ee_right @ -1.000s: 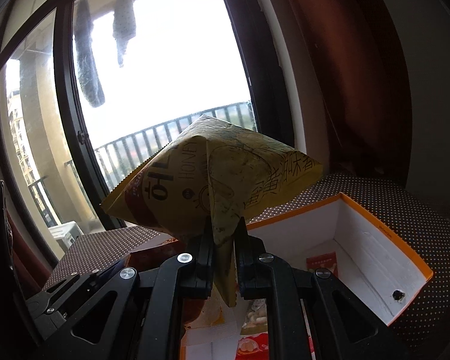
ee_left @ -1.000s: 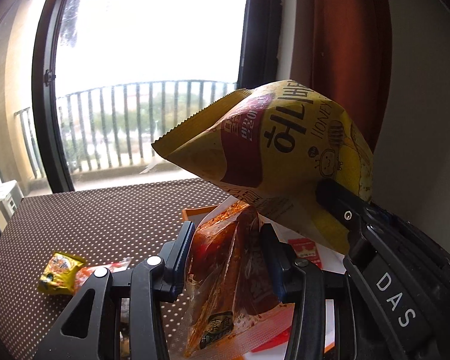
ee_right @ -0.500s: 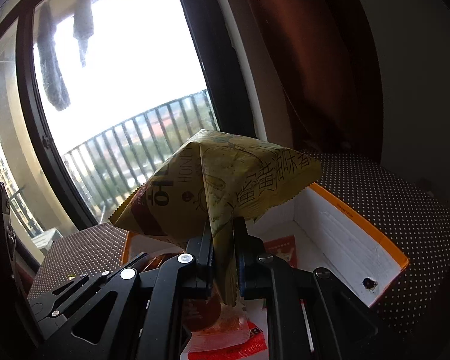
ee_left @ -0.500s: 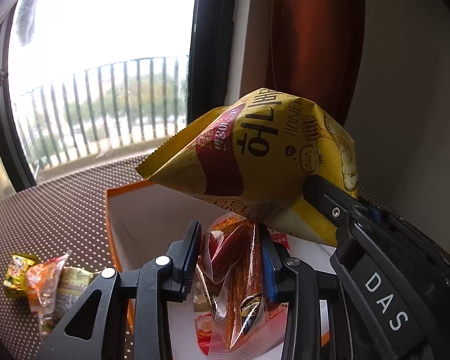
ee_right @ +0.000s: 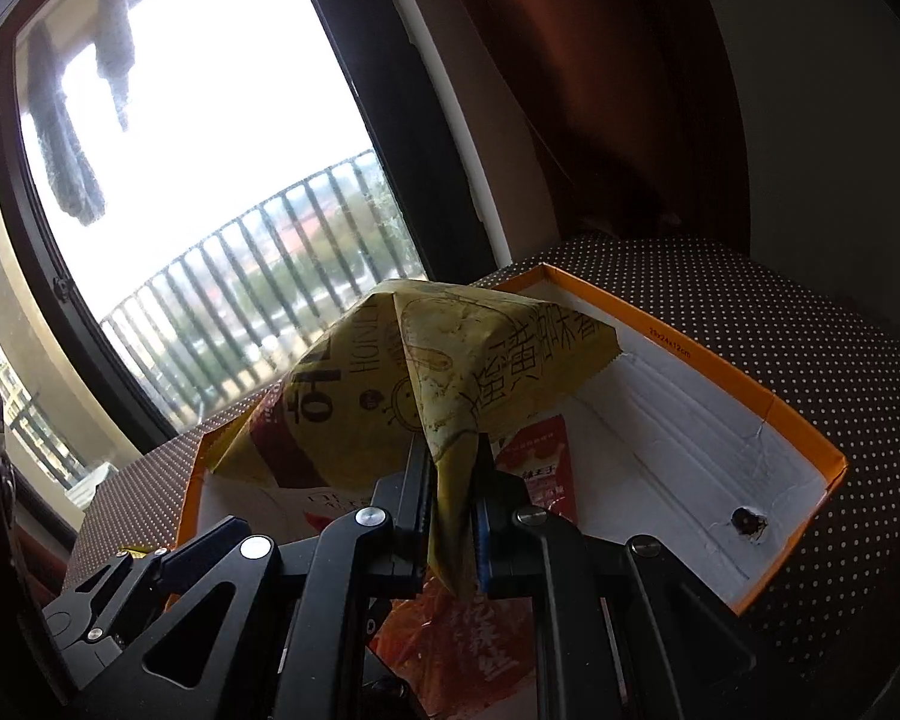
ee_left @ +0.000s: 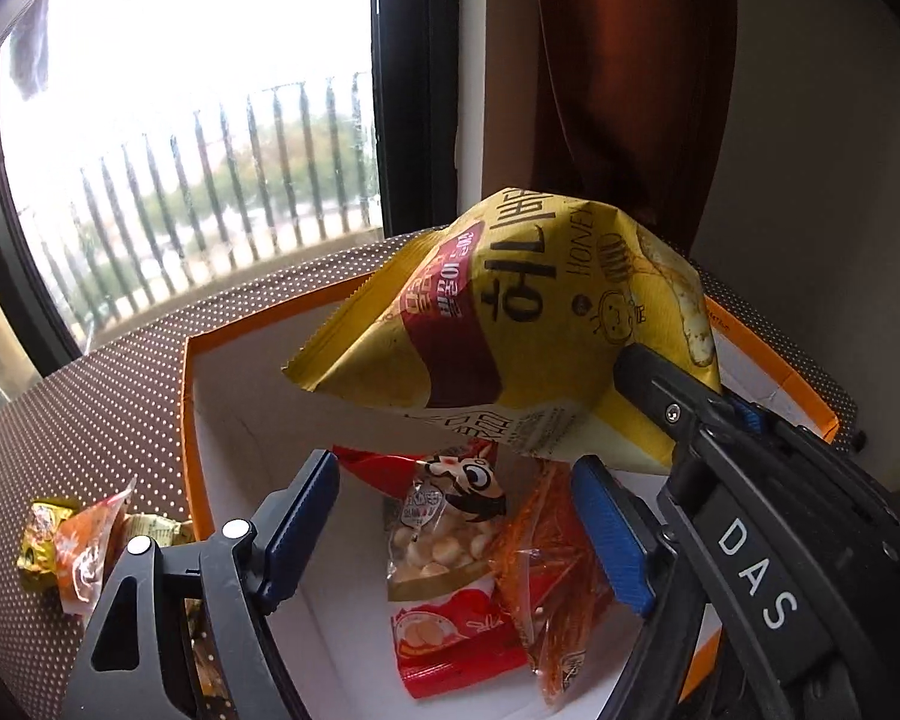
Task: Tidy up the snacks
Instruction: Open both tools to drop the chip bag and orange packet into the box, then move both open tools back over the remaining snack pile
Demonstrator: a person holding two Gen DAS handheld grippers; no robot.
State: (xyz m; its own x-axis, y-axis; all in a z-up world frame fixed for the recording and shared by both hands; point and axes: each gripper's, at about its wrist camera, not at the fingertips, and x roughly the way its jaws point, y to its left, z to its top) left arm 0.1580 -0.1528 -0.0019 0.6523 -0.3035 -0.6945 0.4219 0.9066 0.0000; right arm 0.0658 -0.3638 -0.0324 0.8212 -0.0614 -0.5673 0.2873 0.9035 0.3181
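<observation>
**Now one pair of fingers lets go, the other holds on**

Down in front of the left gripper (ee_left: 450,531), the blue fingers (ee_left: 609,540) stand wide apart. They have just been opening. Nothing is pinched between them. In the gap you can see the orange box (ee_left: 187,420) with its white inside. A clear packet of pale round snacks (ee_left: 444,534) lies flat on the box floor, right between the fingers. Its long side runs away from the fingers, with the cartoon face at the far end. A see-through orange packet (ee_left: 555,570) lies just beside it, close to the right finger and touching the clear packet. It also runs long away from the fingers. A red packet (ee_left: 450,642) lies partly under them.

The right gripper (ee_right: 453,516) has its fingers squeezed tight on a corner of the yellow chip bag (ee_right: 402,390). The bag puffs up above the fingers and hangs over the box. Its long side runs across, left to right, with the zigzag ends pointing out to each side.

Some small wrapped snacks (ee_left: 72,546) lie on the dotted table (ee_left: 90,420), left of the left fingers, outside the box.
</observation>
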